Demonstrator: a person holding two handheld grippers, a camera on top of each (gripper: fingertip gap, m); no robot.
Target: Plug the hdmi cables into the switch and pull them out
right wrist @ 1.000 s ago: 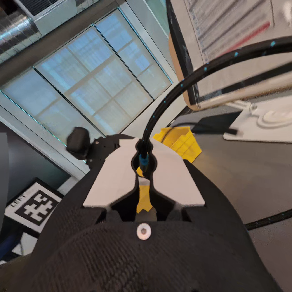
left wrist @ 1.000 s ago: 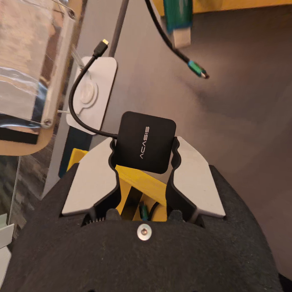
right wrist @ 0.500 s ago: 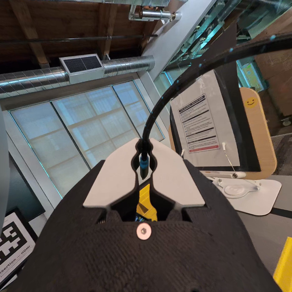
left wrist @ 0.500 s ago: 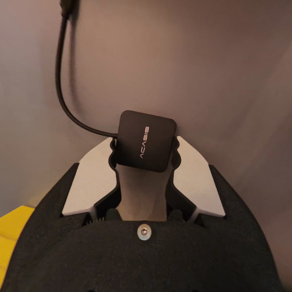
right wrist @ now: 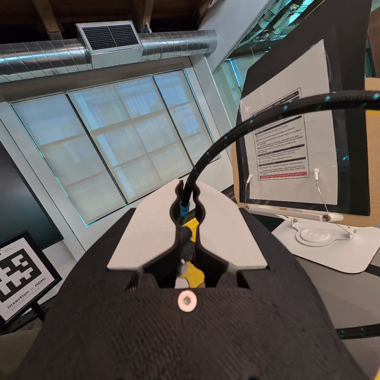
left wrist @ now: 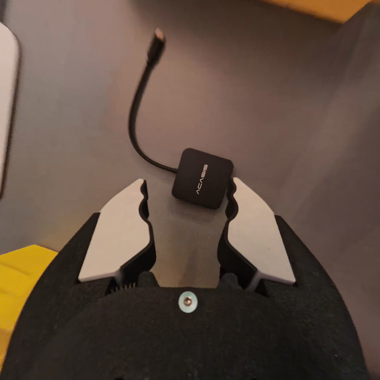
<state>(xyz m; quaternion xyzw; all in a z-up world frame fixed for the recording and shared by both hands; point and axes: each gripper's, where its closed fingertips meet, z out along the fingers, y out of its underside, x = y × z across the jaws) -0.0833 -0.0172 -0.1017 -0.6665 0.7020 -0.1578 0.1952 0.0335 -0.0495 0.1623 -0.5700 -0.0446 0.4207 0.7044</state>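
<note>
The black square switch [left wrist: 202, 178] lies flat on the grey table [left wrist: 287, 123], its thin black lead [left wrist: 136, 115] curving away to a small plug [left wrist: 159, 38]. My left gripper [left wrist: 189, 183] is open; the switch sits between the fingertips, close to the right finger, and the left finger stands clear of it. My right gripper [right wrist: 188, 186] is shut on the black braided HDMI cable [right wrist: 257, 121], just above its blue-collared plug [right wrist: 184, 208], and is raised and tilted up. The cable arcs off to the right.
Yellow bin parts show at lower left [left wrist: 22, 267] and top right [left wrist: 308, 12] in the left wrist view. A white stand base [right wrist: 329, 244] holding a black board with a printed sheet [right wrist: 287, 131] stands on the table at right. A framed marker sign [right wrist: 18, 275] sits at left. One gripper's finger ends stand about 30 cm off the other's.
My left gripper opened and let go of the switch, which now lies on the table. The right gripper kept its hold on the cable and tilted slightly.
</note>
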